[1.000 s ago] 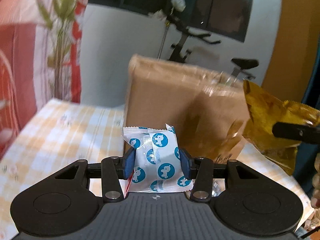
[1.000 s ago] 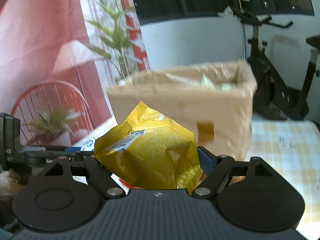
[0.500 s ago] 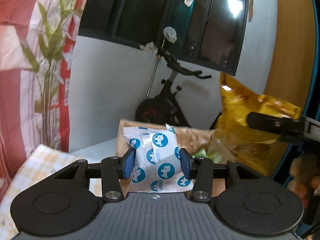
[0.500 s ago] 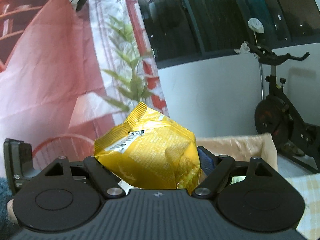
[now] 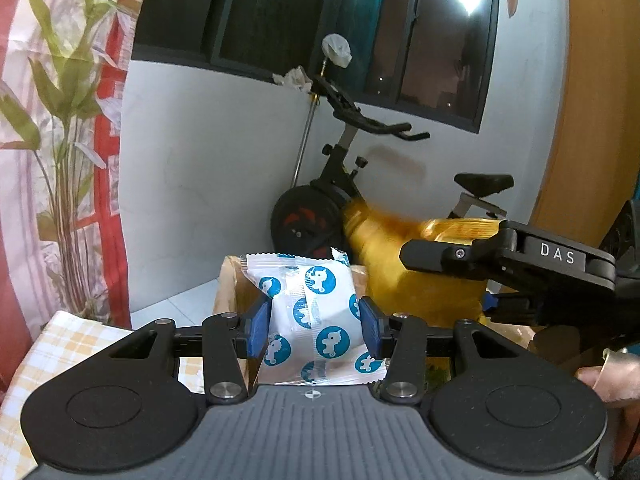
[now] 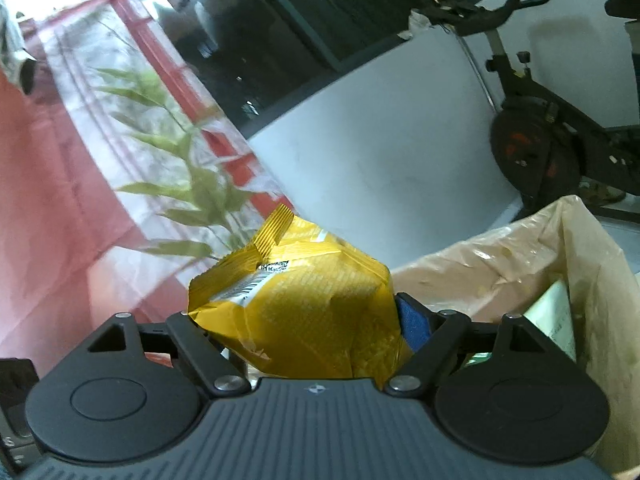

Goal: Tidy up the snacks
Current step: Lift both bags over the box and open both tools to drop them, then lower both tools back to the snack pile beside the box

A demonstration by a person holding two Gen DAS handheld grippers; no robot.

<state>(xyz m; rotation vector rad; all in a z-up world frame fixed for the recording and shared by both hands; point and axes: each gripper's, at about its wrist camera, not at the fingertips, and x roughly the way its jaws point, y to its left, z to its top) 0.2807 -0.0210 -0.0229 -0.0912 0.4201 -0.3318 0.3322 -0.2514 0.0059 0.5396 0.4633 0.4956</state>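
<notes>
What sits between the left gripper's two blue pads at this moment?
A white snack packet printed with blue unicorn circles, pinched between the left gripper pads. The left wrist view shows it, with the brown paper bag behind.

Ahead of and below the left gripper (image 5: 314,330) the open brown cardboard box (image 5: 228,280) stood with its mouth partly free. To its right the right gripper (image 5: 452,280) with its crinkled yellow foil snack bag (image 5: 404,280) crowded the space above the box. Past the right gripper's blue pad, green packets (image 6: 554,320) already filled part of the box. Beyond the box, a black exercise bike (image 5: 320,216) and white wall (image 5: 208,184) closed off the far side.
</notes>
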